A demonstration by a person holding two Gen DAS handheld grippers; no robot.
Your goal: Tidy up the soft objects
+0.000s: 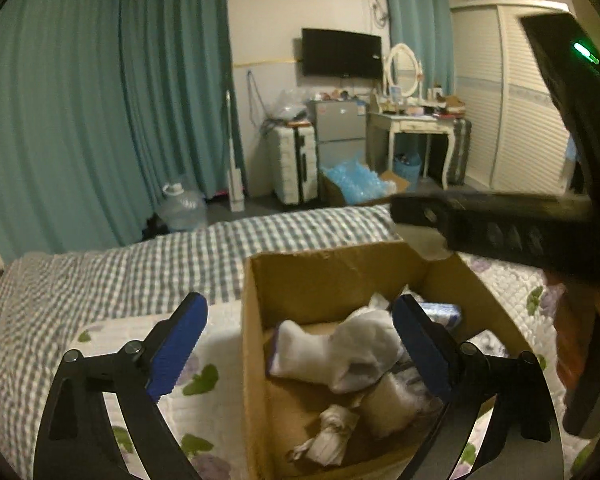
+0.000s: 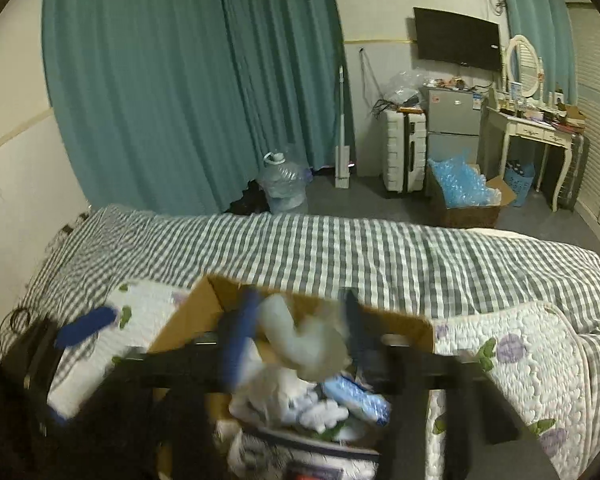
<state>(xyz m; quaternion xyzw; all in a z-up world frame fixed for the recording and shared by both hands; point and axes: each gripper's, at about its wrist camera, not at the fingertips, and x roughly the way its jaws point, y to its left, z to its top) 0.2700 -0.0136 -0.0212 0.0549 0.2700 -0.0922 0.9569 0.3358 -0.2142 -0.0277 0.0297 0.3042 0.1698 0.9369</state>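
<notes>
Matt corrugated cardboard box (image 1: pixel 328 276), ribbed-knit sock (image 1: pixel 300 350)

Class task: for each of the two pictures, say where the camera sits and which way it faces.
Left wrist: on the left gripper, facing down into the cardboard box; its blue fingers spread wide.
Right wrist: on the right gripper, above the same box; blurred fingers straddle a white sock.
Shared: box, checked bed, television.

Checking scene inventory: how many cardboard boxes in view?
2. One open cardboard box on the bed, soft items inside, under the grippers; a second box on the floor by the dresser, holding blue plastic. More may be hidden behind the bed.
</notes>
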